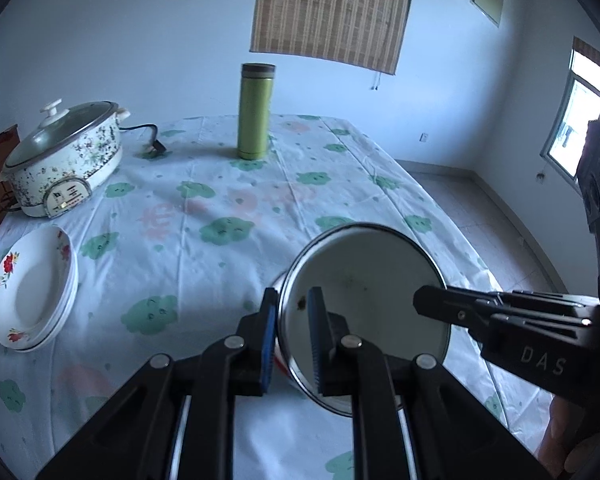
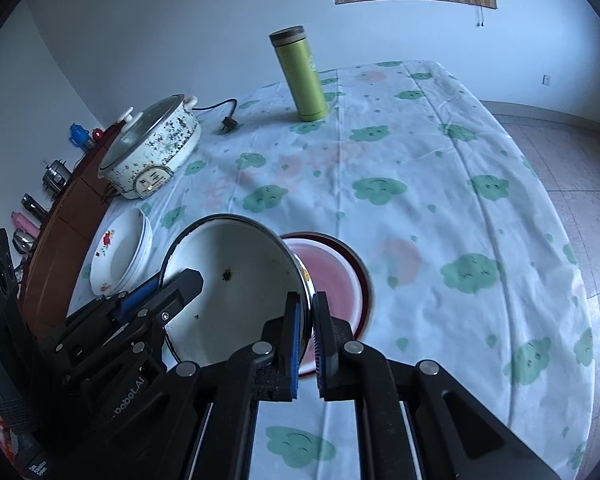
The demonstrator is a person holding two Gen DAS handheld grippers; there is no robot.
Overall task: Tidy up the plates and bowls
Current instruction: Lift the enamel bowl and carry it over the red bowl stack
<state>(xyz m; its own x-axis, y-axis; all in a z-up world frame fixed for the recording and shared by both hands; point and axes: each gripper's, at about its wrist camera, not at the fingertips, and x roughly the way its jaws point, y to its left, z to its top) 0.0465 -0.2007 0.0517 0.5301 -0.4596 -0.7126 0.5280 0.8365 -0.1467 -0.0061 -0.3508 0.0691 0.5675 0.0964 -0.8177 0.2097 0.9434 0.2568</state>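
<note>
The white bowl hung tilted above the table, gripped at opposite rims. The left claw was pinched narrow on the bowl's near edge, one pad outside, one inside. The right claw was clamped the same way on the far rim. Just beyond the bowl, a red-rimmed bowl sat on the cloth. Left of the bowl lay stacked flowered plates; past them stood a speckled cooker, and far behind the bowl a green flask.
</note>
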